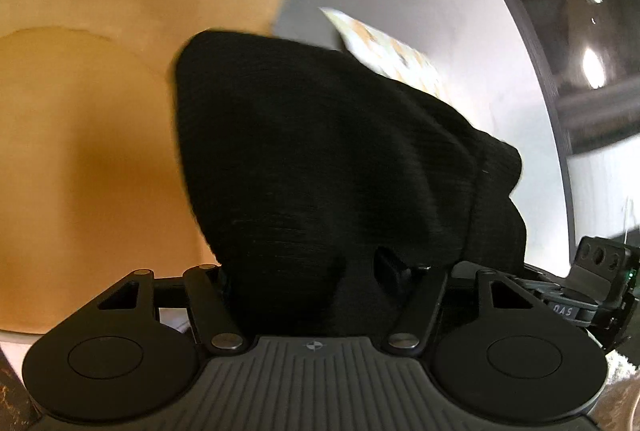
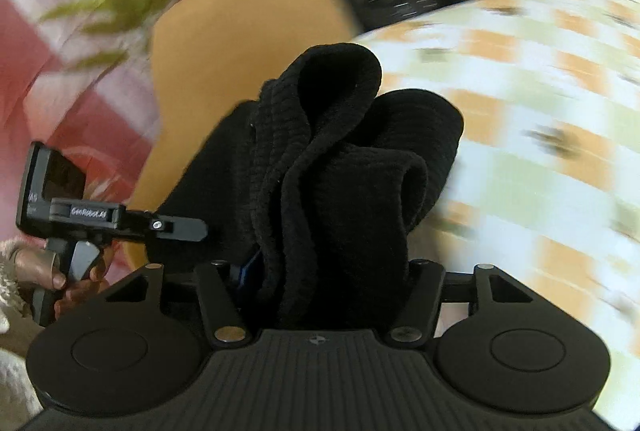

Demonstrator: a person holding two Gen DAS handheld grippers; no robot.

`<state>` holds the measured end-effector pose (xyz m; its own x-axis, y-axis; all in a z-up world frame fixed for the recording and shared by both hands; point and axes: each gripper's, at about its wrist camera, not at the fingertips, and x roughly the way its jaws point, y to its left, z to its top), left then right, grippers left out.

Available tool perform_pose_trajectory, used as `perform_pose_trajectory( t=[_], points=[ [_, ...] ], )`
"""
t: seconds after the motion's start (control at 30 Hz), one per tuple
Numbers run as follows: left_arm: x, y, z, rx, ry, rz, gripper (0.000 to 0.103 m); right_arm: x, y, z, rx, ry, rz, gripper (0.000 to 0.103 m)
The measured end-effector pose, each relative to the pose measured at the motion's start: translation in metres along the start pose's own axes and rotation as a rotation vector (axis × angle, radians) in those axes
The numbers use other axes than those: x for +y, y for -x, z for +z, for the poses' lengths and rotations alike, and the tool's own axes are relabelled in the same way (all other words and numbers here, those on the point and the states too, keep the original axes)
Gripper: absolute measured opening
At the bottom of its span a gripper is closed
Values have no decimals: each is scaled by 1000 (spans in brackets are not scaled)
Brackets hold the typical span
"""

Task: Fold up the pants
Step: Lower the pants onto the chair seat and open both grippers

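The black ribbed pants (image 1: 328, 159) fill the middle of the left wrist view, bunched and lifted over my left gripper (image 1: 332, 283), which is shut on the cloth; the fabric hides its fingertips. In the right wrist view the same pants (image 2: 340, 159) hang in thick folds from my right gripper (image 2: 324, 279), shut on them with its fingers buried in the folds. The left gripper's body (image 2: 80, 211) shows at the left of that view, held by a hand (image 2: 48, 271), close beside the pants.
An orange-tan surface (image 1: 100, 91) lies behind the pants at left. A checked orange, green and white cloth (image 2: 540, 131) spreads at right. A white wall (image 1: 420, 11) and dark frame (image 1: 532, 51) stand beyond. Red floral fabric (image 2: 72, 31) is at upper left.
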<state>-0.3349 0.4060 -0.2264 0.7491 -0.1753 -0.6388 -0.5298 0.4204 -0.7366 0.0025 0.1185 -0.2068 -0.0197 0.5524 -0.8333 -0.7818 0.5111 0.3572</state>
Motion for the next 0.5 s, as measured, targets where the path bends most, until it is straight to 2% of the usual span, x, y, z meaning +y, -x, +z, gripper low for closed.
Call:
perform_pose_trajectory(
  t=[0.07,0.2,0.23,0.27,0.43,0.5],
  points=[
    [29,19,3,-8,19,52,66,25,-38,14,47,40,35,59],
    [89,62,19,-33,94,111,66,55,-107,30,124,87,84,59],
    [103,72,26,-41,105,124,66,59,-122,34,136,90,98,59],
    [116,81,46,-47,115,135,66,63,-138,38,148,92,112,59],
    [174,94,77,-78,133,210,65,74,-218,67,183,86,141,59],
    [192,89,92,-82,134,239,61,70,-246,72,195,83,132,59]
  ],
)
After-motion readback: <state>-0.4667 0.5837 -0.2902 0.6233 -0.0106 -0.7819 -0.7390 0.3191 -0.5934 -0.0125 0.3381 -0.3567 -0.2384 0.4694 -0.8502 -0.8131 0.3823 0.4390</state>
